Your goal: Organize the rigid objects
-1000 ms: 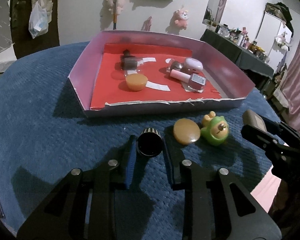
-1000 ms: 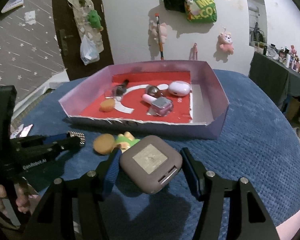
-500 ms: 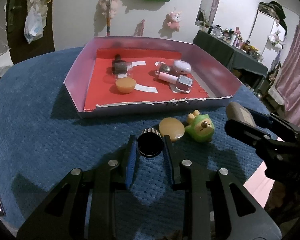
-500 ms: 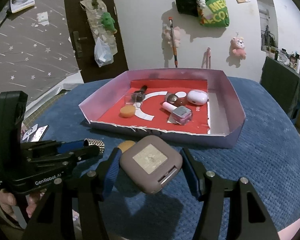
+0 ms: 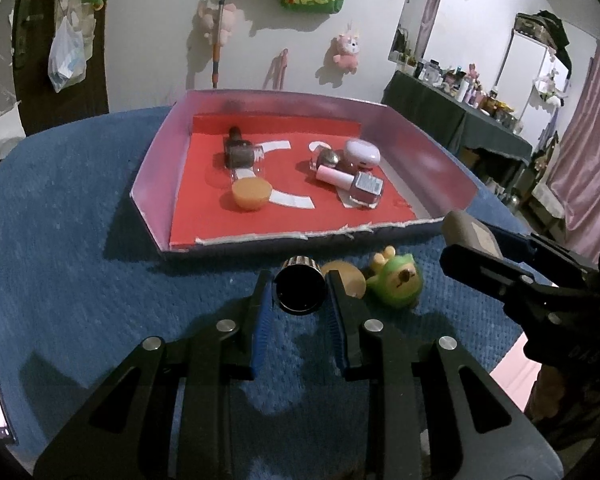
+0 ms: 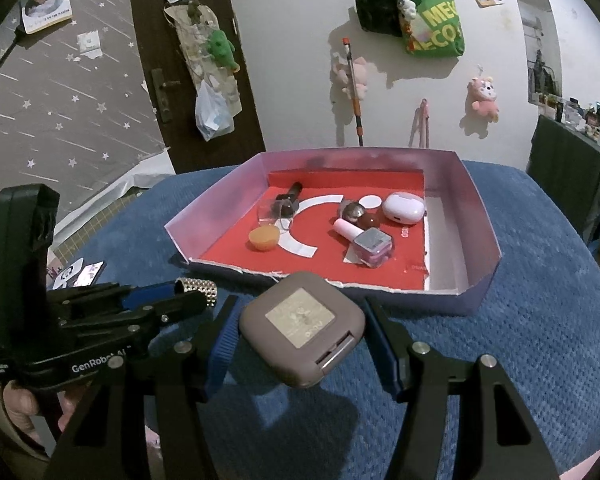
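Low in the left wrist view, the left gripper is clamped on one small studded tube, held above the blue blanket with its long axis running along the fingers, dark end facing the camera. Low in the right wrist view, the right gripper is clamped on one flat taupe case, its slotted corner pointing toward the lower right. On the blanket just beyond the tube lie one tan disc and one green toy. Mid-frame sits one pink tray with a red floor, holding one white case, one pink polish bottle, one tan cup and two more small bottles. Toys hang on the white wall across the top.
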`<state>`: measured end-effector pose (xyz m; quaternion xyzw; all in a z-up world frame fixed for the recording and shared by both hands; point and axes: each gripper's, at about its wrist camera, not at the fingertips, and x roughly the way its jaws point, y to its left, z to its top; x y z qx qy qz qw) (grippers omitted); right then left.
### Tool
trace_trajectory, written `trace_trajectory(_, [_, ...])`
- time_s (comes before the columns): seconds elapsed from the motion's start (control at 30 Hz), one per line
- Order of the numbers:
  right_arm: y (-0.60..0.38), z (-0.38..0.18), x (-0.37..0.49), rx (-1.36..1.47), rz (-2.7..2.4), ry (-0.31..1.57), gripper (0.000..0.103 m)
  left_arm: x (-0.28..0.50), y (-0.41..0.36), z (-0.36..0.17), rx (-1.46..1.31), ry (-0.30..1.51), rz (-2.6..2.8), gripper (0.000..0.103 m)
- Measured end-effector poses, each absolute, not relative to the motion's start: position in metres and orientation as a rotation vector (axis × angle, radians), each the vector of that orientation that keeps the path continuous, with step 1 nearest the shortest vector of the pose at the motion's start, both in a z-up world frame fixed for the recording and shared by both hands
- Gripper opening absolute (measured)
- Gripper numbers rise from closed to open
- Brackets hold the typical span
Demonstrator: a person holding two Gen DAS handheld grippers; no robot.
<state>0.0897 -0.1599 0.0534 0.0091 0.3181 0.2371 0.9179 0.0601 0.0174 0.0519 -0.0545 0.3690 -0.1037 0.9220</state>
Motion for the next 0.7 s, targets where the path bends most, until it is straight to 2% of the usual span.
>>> trace_trajectory(0.5, [-0.152, 0.078, 0.123, 0.008, 0.508, 0.620, 0.063, 0.099, 0.017, 0.072, -0.074, 0.730, -0.212, 0.024])
trace_trajectory(0.7, [-0.152, 0.073, 0.151, 0.013, 0.511, 0.682, 0.063, 0.120, 0.018, 0.069, -0.071, 0.761, -0.212, 0.024])
